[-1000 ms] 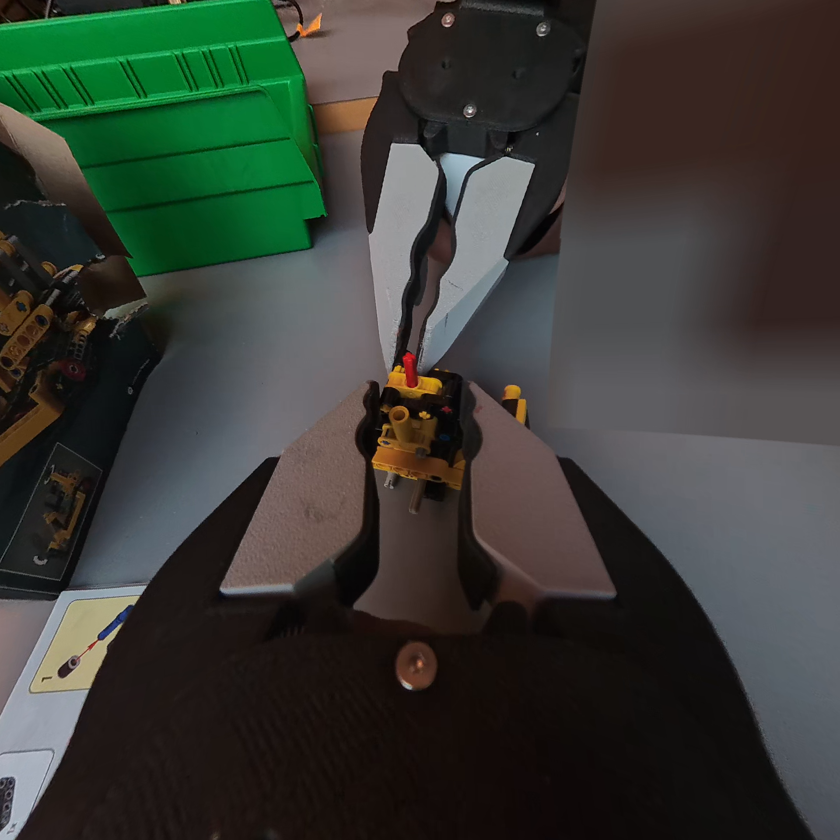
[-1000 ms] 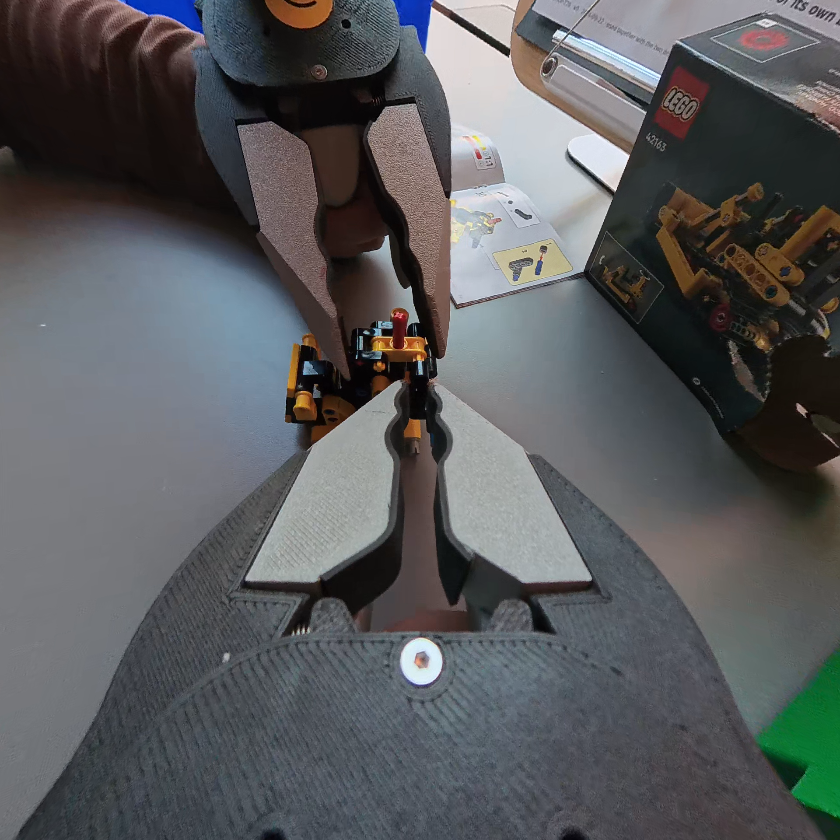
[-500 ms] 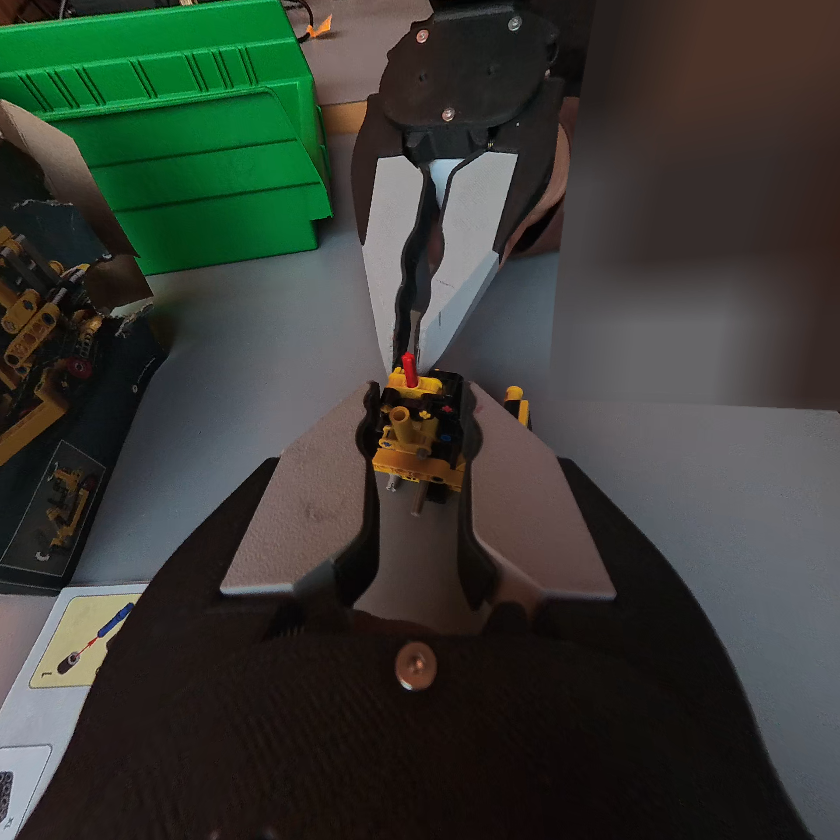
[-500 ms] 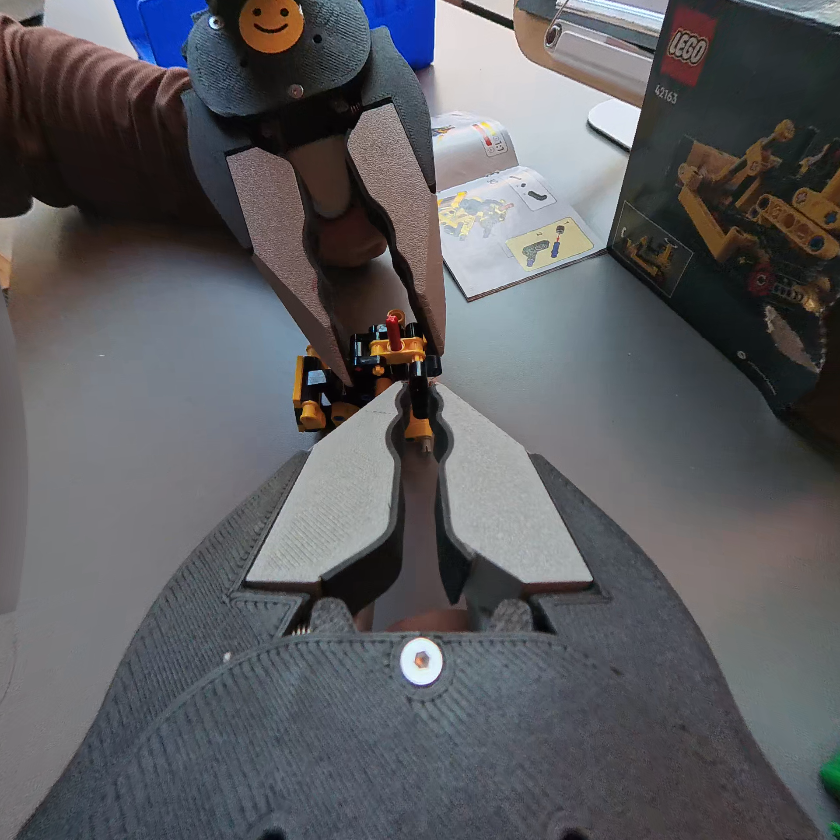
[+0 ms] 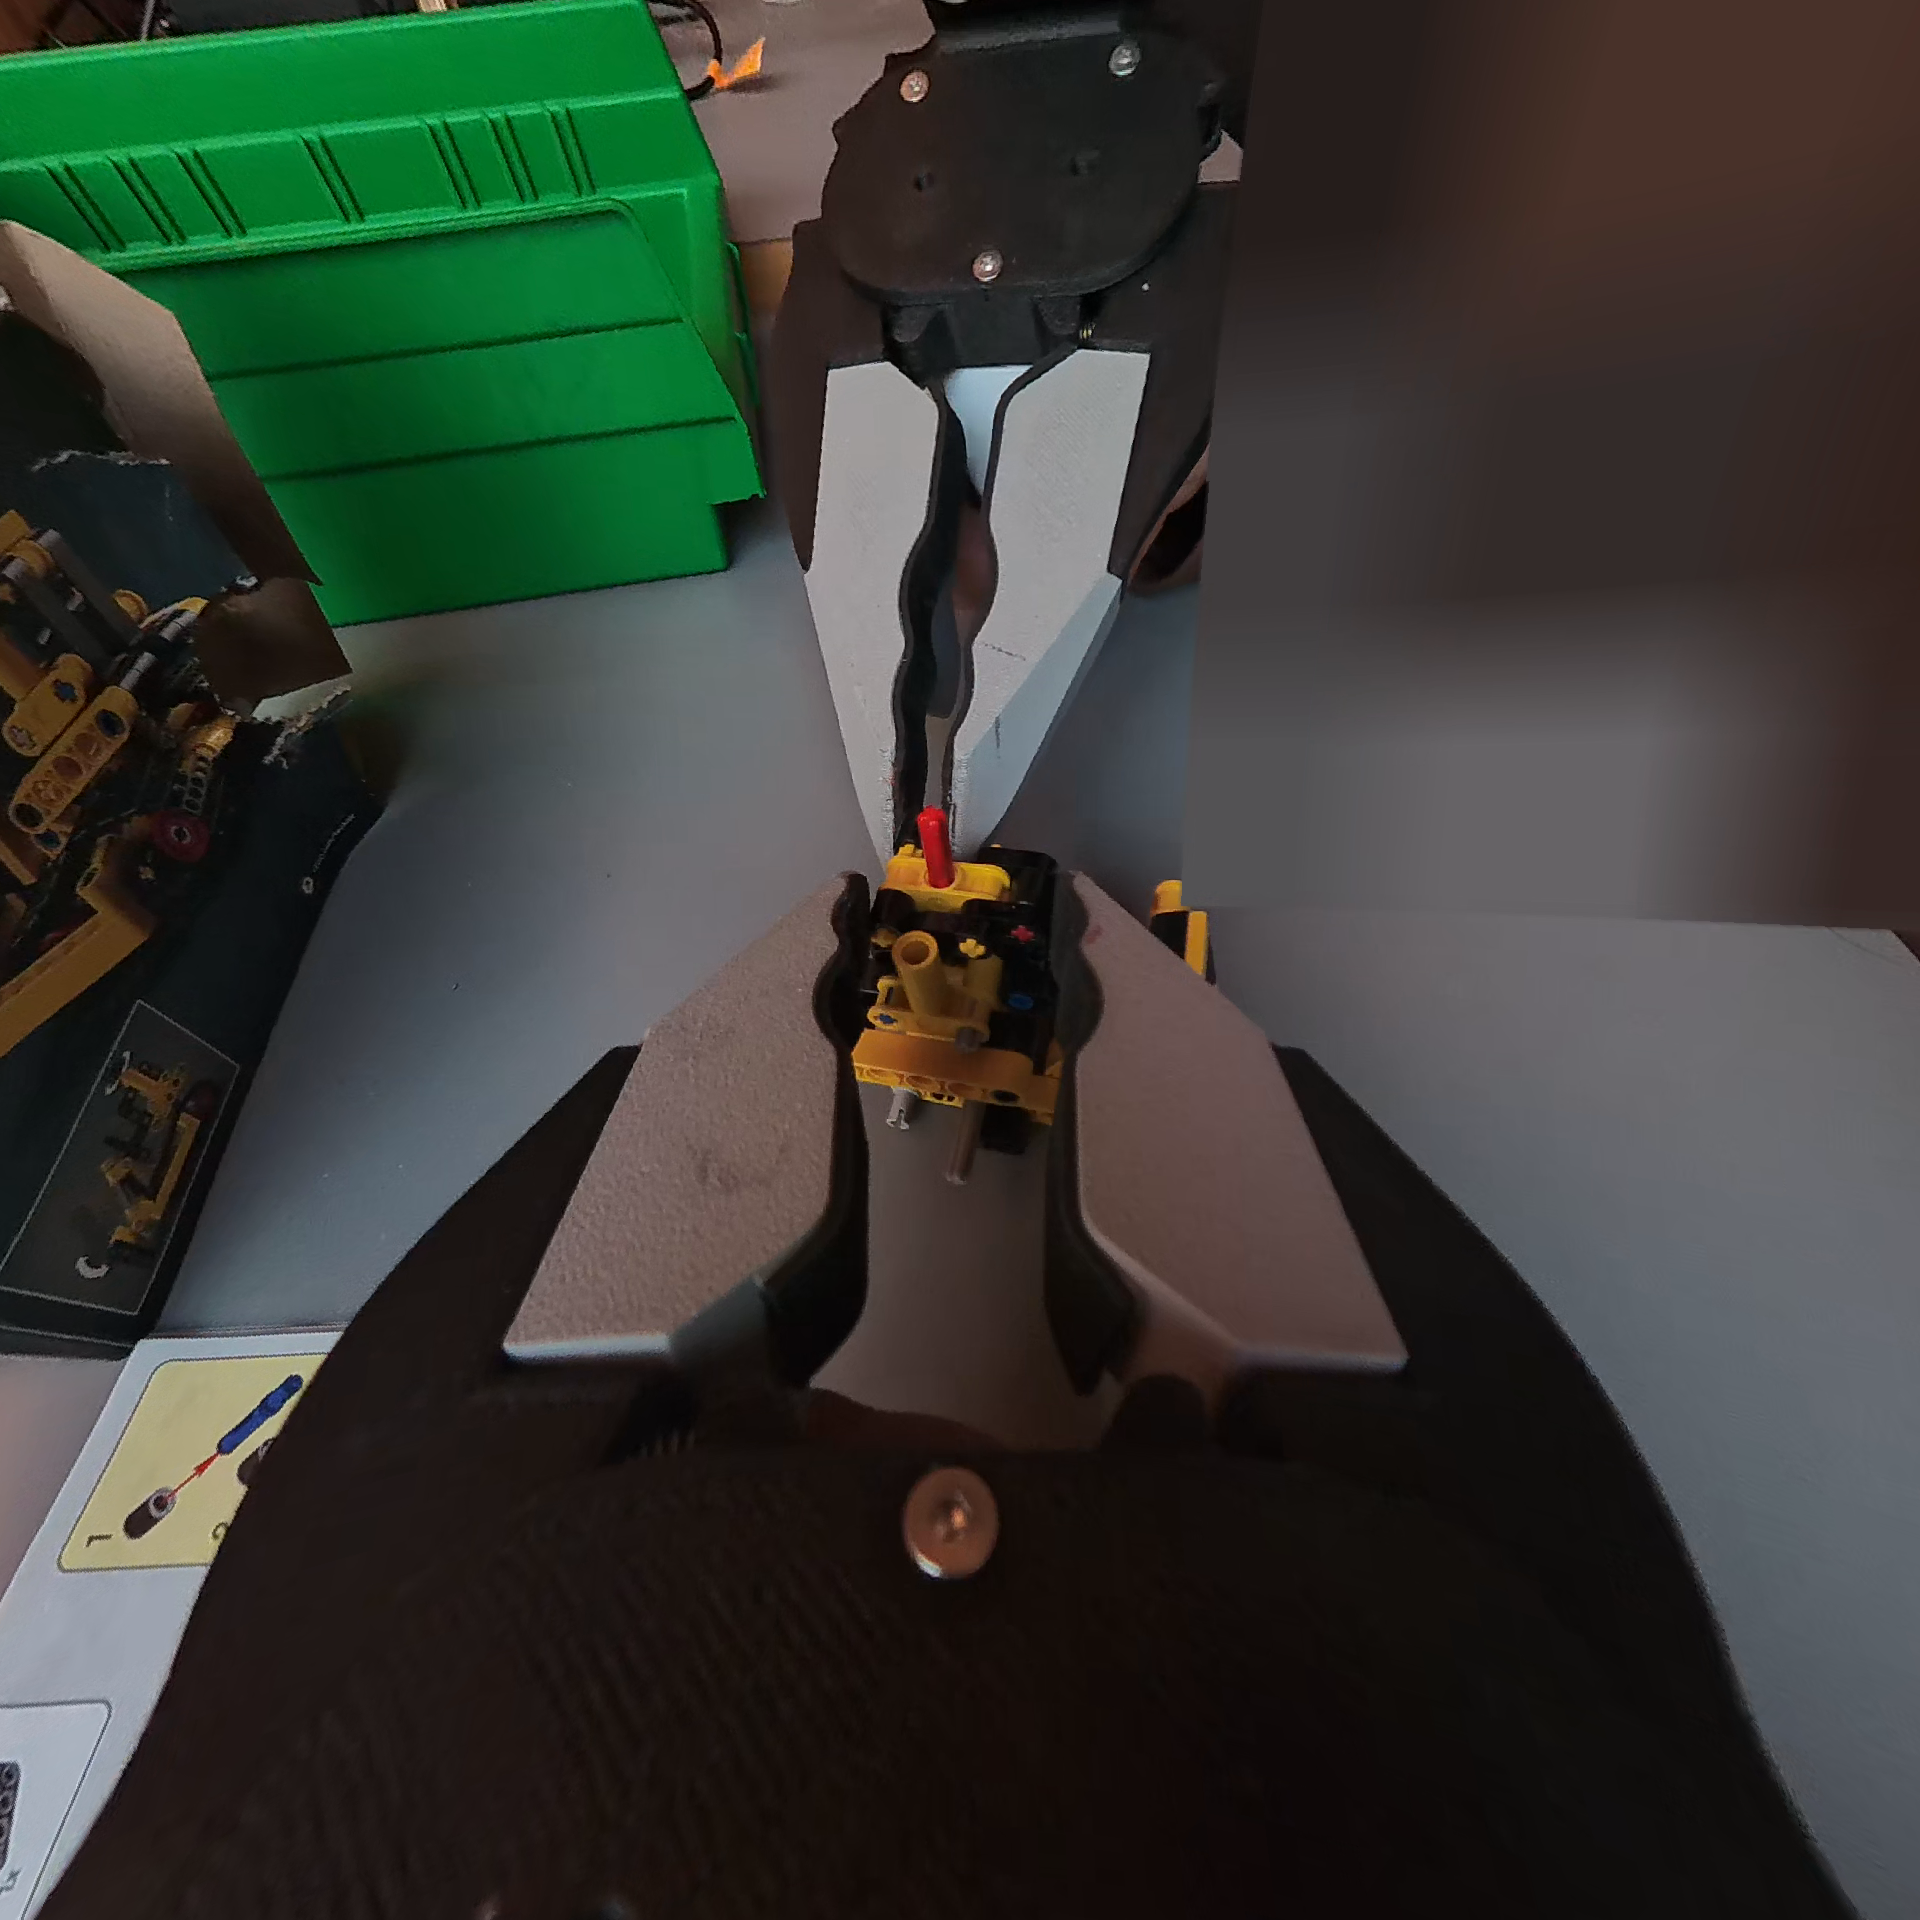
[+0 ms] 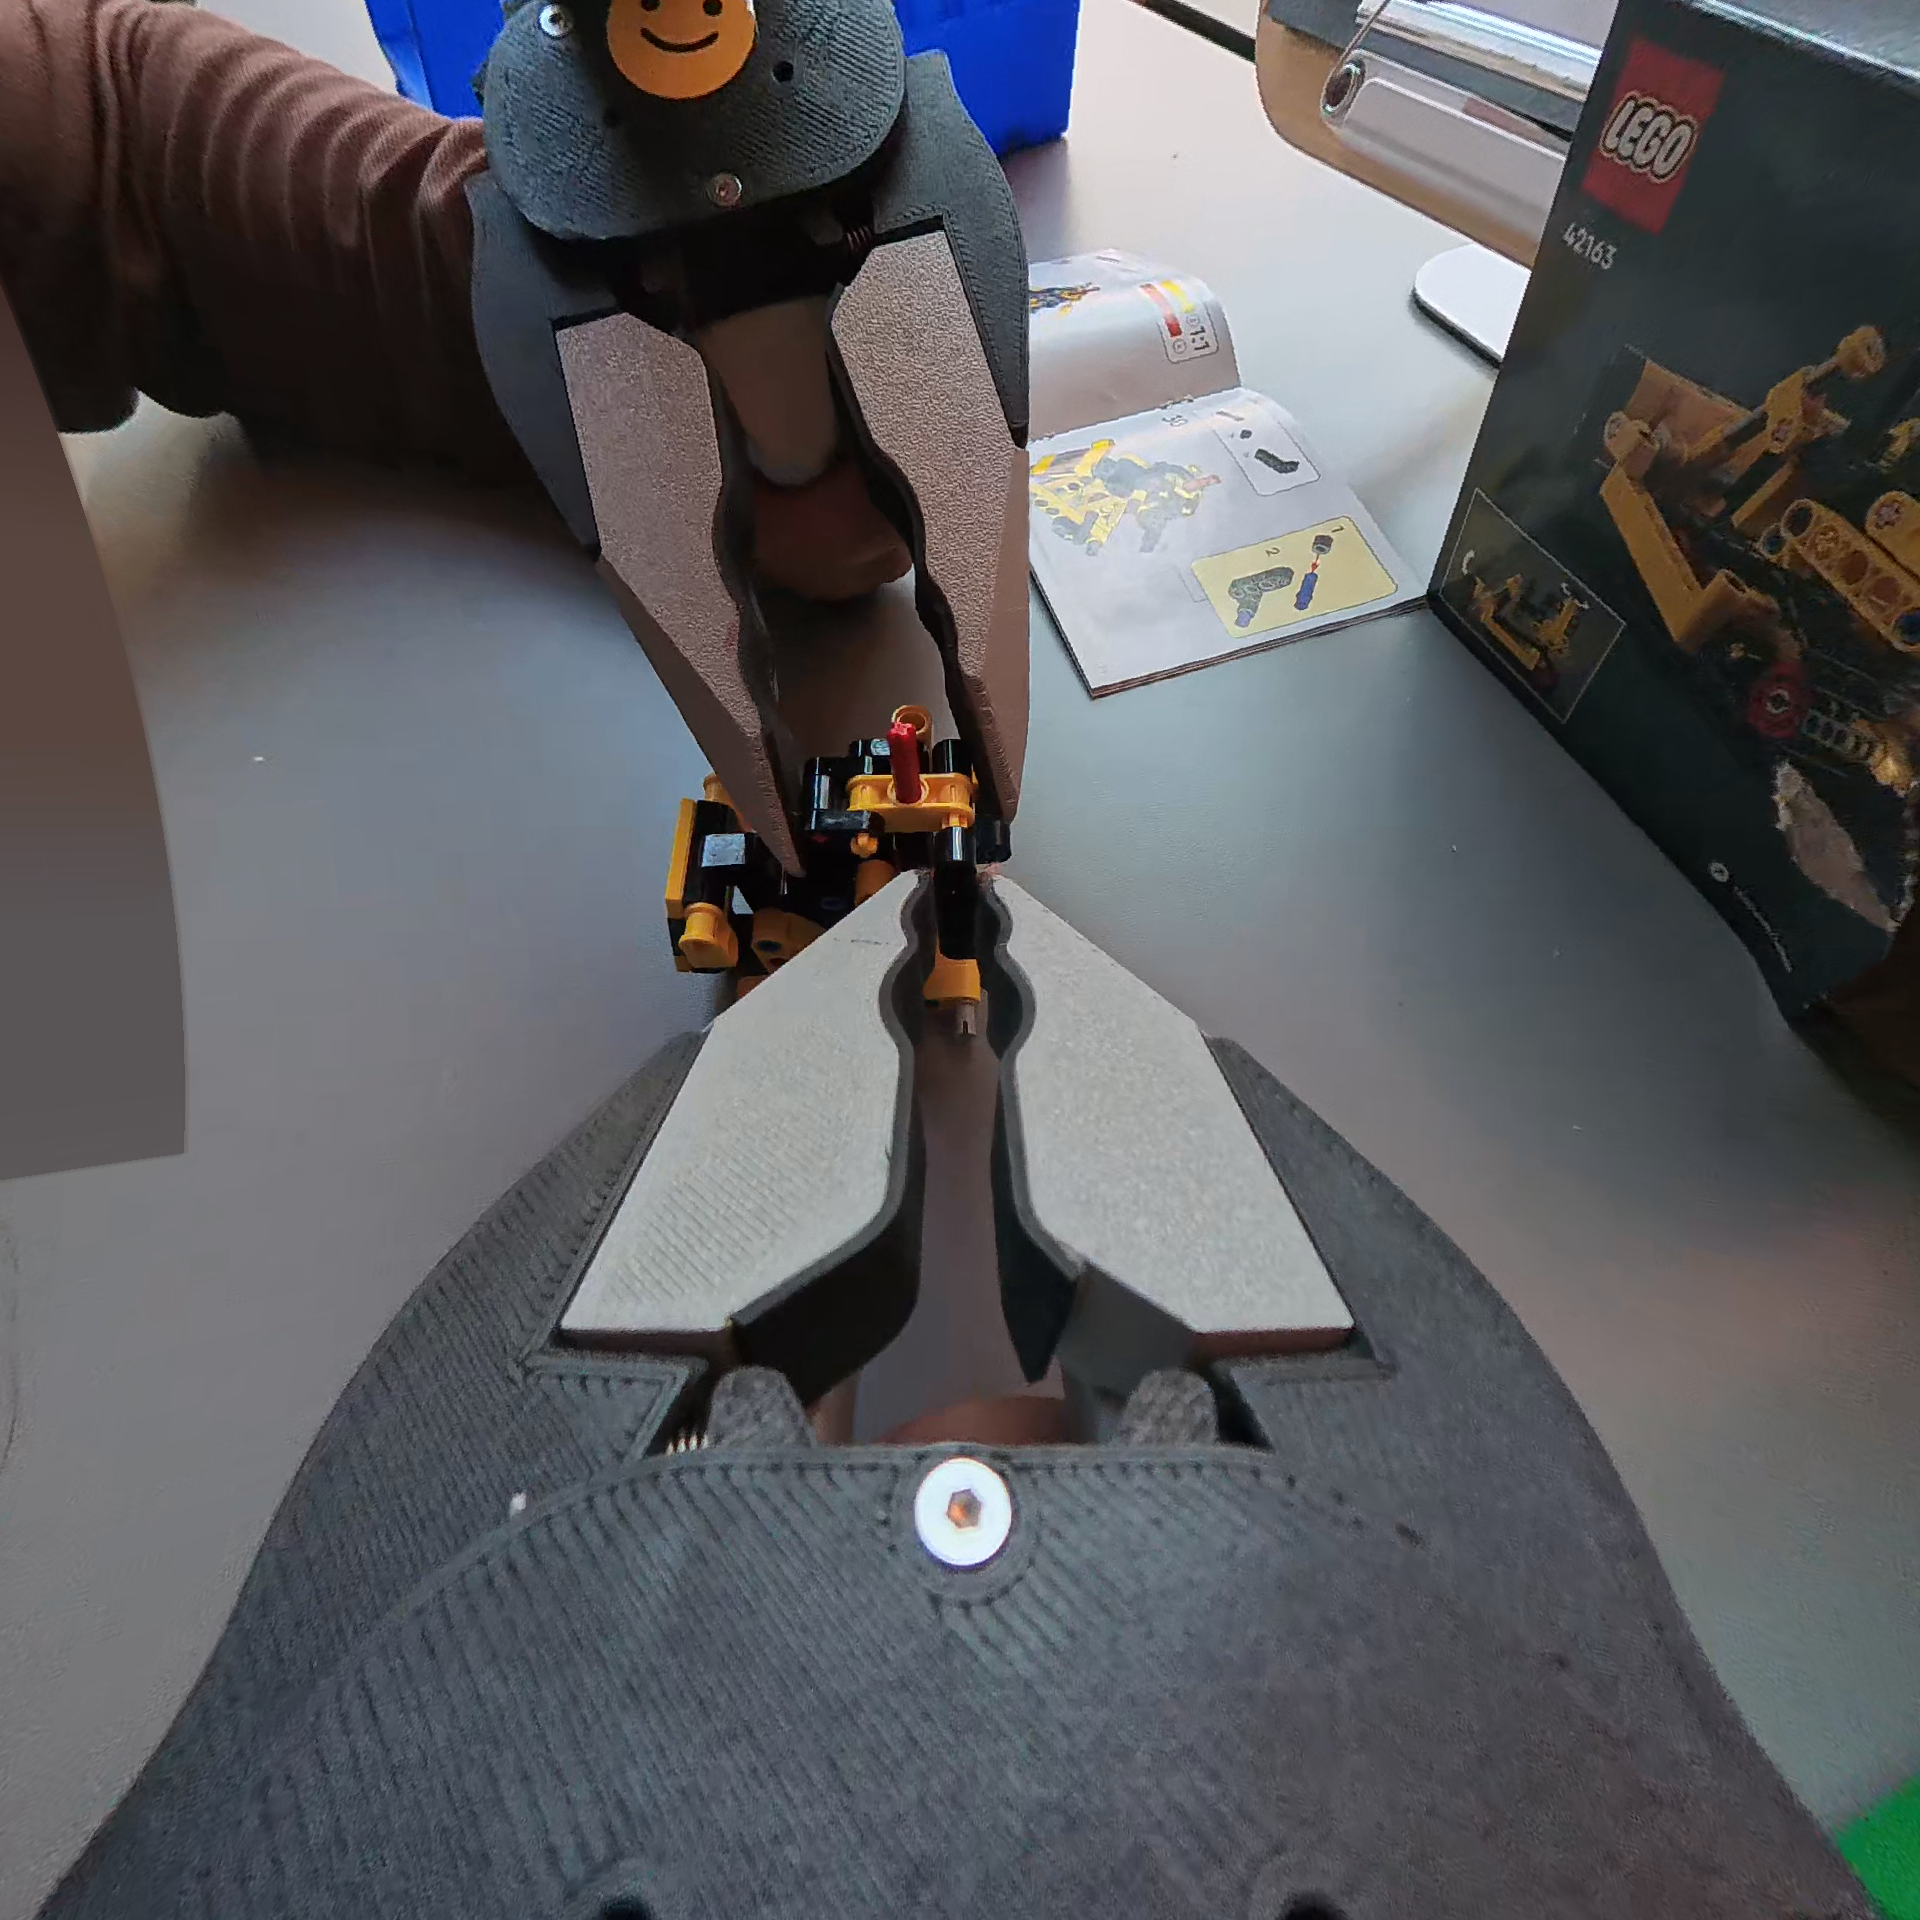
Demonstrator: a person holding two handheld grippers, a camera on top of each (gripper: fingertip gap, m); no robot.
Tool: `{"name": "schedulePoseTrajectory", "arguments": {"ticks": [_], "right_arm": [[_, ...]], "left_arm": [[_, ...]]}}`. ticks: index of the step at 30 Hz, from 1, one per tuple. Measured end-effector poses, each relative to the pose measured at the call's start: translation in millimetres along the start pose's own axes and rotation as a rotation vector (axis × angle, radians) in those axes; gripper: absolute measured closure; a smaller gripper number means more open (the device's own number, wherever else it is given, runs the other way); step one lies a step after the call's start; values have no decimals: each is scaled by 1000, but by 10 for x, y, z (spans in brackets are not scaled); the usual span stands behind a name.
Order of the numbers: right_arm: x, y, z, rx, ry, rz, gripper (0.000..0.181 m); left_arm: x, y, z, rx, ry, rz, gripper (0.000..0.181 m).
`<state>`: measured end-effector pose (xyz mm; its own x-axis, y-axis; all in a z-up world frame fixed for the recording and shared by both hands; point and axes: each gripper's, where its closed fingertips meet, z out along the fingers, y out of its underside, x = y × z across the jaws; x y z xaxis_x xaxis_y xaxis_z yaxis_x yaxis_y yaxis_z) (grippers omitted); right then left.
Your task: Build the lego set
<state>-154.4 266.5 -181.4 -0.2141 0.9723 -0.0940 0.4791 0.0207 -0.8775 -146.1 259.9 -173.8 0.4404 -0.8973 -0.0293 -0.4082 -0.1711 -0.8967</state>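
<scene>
Nearest in my left wrist view, my left gripper (image 5: pixel 956 935) is clamping the yellow-and-black lego assembly (image 5: pixel 961 987) between its fingertips, with the assembly sitting on the grey tabletop (image 5: pixel 582 748). A red pin (image 5: pixel 932 847) is standing upright from the top of the assembly. Just beyond it, my right gripper (image 5: pixel 928 821) is pointing down with its tips nearly together at the assembly's far edge.

My right wrist view is giving me what the left cannot: the right gripper (image 6: pixel 951 883) is pinching a black-and-yellow piece (image 6: pixel 954 935) joined to the near side of the assembly (image 6: pixel 831 831). It is also showing a further section spreading to the left of the left gripper (image 6: pixel 894 842).

Farther off, only the right view is showing the open instruction booklet (image 6: pixel 1195 520) and the blue bin (image 6: pixel 987 73); only the left is showing the whole green bin (image 5: pixel 416 312). The set's box (image 5: pixel 104 883) is standing to the left.
</scene>
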Motion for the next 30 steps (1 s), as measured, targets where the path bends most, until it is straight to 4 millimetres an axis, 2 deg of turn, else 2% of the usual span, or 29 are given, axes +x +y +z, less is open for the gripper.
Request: {"name": "schedulePoseTrajectory", "arguments": {"ticks": [7,15,20,25,28,30], "right_arm": [[0,4,4,0,-13,42,176],[-11,60,-19,-30,4,-28,176],[51,128,-58,-66,55,-62,155],[47,149,-66,-73,60,-76,158],[26,154,-36,-84,38,-71,169],[26,157,-26,-89,34,-70,169]], "left_arm": [[0,0,7,-2,-5,4,148],[21,-4,15,-3,-6,26,148],[22,-4,13,-3,-7,30,147],[23,-5,14,-3,-6,30,147],[29,-6,15,-3,-4,33,147],[36,-11,19,-1,2,24,148]]}}
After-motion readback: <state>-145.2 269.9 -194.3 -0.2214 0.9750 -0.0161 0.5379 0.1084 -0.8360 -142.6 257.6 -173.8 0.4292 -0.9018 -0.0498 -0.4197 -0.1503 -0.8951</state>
